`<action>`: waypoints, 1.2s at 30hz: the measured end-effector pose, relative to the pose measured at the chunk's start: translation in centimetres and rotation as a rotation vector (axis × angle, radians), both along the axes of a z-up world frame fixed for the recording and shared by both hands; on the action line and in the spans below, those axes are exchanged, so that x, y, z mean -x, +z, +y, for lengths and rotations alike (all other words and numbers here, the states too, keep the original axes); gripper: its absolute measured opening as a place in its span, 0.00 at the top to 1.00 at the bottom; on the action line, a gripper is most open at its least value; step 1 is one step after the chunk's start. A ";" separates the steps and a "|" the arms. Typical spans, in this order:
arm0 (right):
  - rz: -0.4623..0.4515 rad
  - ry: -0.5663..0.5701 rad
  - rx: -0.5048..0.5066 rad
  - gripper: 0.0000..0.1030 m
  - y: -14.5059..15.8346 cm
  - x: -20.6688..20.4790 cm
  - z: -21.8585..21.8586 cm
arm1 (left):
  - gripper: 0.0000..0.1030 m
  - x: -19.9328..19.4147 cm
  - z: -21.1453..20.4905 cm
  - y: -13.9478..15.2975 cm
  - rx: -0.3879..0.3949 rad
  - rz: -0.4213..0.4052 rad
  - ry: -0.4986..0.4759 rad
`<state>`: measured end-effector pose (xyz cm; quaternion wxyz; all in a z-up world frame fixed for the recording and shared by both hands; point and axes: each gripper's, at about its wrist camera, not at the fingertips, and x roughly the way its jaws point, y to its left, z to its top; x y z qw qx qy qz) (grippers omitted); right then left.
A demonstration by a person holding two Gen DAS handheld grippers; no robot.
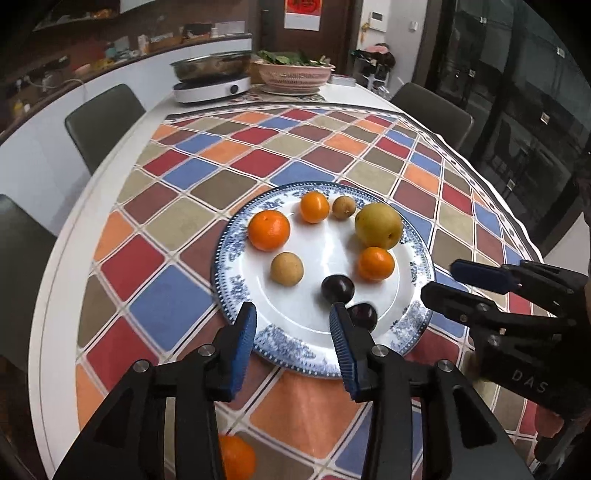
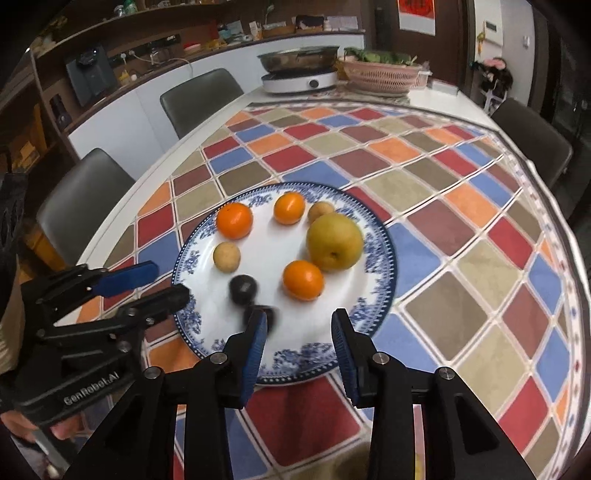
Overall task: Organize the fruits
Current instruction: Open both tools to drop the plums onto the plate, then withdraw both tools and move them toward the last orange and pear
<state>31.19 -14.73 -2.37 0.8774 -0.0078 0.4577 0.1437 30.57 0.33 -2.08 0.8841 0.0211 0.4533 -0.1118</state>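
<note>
Black two-finger left gripper [image 1: 293, 332] with blue ribbed pads fills the bottom of the left wrist view, its jaws parted with nothing between them, hovering over the near rim of the plate. Low in the right wrist view, the matching right gripper [image 2: 299, 338] likewise stands apart and empty above the same rim. Each gripper also appears side-on at the edge of the other's view.

One orange tangerine [image 1: 236, 456] lies on the cloth at the bottom edge of the left view, off the plate.

Just beyond the fingertips sits a round white plate with a blue patterned rim [image 1: 236, 254]. On it, nearest first, are two dark purple plums [image 1: 337, 288], a tan round fruit [image 1: 287, 268], a small orange tangerine [image 1: 376, 263], a large yellow-green pear [image 1: 378, 226], a bigger tangerine [image 1: 268, 230], then another tangerine [image 1: 314, 207] and a small tan fruit [image 1: 344, 207] at the far rim. All lie apart except the plums, which sit close together.

Under the plate spreads a tablecloth of red, blue, orange and olive diamonds [image 1: 221, 155] over a white table [image 1: 51, 295]. Grey chairs [image 1: 105, 122] stand along both sides. At the far end, upper centre, a steel pan rests on a white induction cooker [image 1: 212, 88], beside a pink basket of leafy greens [image 1: 291, 74]. Behind runs a cluttered counter [image 1: 110, 55], a dark door with a red-and-white calendar [image 1: 302, 14], and dark glass at the right.
</note>
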 end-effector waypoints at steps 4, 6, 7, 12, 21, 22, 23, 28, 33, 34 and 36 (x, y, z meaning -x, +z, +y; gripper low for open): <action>-0.037 -0.005 0.011 0.54 1.1 1.4 -0.3 | 0.59 1.4 0.3 1.1 0.002 -0.032 0.021; -0.048 0.000 0.012 0.54 1.7 2.0 -0.3 | 0.57 2.2 0.3 1.8 0.001 -0.048 0.027; -0.052 0.001 0.008 0.54 1.9 2.3 -0.3 | 0.56 2.7 0.3 2.2 0.000 -0.060 0.029; -0.066 0.002 -0.019 0.47 3.0 3.8 -0.7 | 0.47 4.6 0.2 4.0 -0.001 -0.115 0.037; -0.097 -0.058 0.008 0.37 4.8 5.7 -2.0 | 0.29 7.3 0.4 5.9 -0.058 -0.179 0.091; -0.103 -0.073 0.010 0.37 4.9 5.9 -2.2 | 0.28 7.6 0.5 5.9 -0.060 -0.185 0.099; -0.112 -0.090 0.009 0.36 5.1 6.3 -2.5 | 0.26 8.2 0.6 5.9 -0.064 -0.192 0.109; -0.194 -0.169 0.010 0.28 5.5 8.5 -3.6 | 0.20 10.8 0.9 5.2 -0.064 -0.211 0.165; -0.257 -0.236 0.019 0.19 5.0 10.8 -4.3 | 0.15 12.8 1.3 4.2 -0.070 -0.227 0.224; -0.261 -0.247 0.019 0.19 4.8 11.1 -4.5 | 0.15 13.2 1.5 3.9 -0.067 -0.227 0.239; -0.261 -0.279 0.025 0.19 4.2 11.7 -4.7 | 0.12 13.7 1.8 3.4 -0.074 -0.228 0.259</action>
